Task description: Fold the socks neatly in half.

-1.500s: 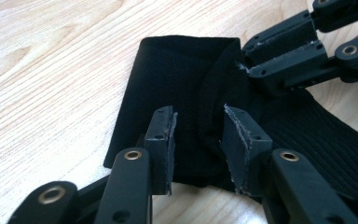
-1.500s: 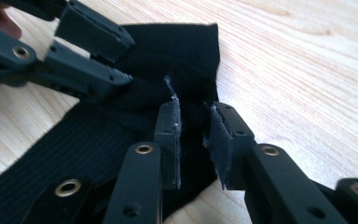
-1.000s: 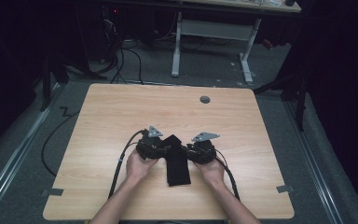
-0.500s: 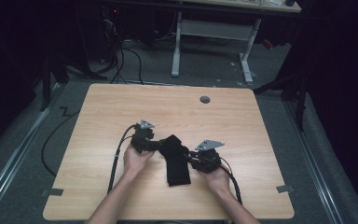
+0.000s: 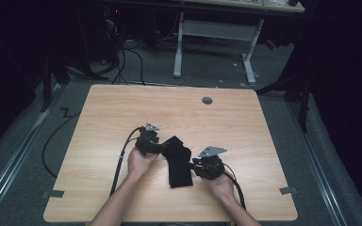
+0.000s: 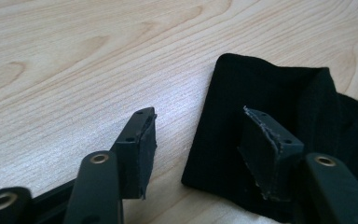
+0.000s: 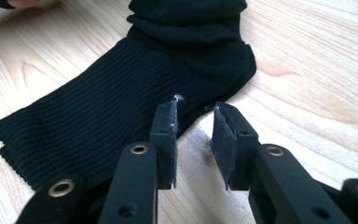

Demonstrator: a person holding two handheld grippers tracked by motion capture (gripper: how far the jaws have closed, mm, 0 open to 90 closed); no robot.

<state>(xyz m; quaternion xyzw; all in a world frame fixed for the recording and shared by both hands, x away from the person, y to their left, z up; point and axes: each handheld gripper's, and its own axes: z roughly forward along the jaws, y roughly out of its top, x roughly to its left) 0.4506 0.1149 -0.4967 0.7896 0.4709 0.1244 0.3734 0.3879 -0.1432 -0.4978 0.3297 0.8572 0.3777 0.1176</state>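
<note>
Black ribbed sock [image 7: 135,84], upper end seemingly folded over.

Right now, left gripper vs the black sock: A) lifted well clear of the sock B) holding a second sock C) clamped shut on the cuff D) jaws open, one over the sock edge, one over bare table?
D: in the left gripper view the left gripper is open, one jaw over the black sock edge, the other over bare table, nothing pinched.
</note>
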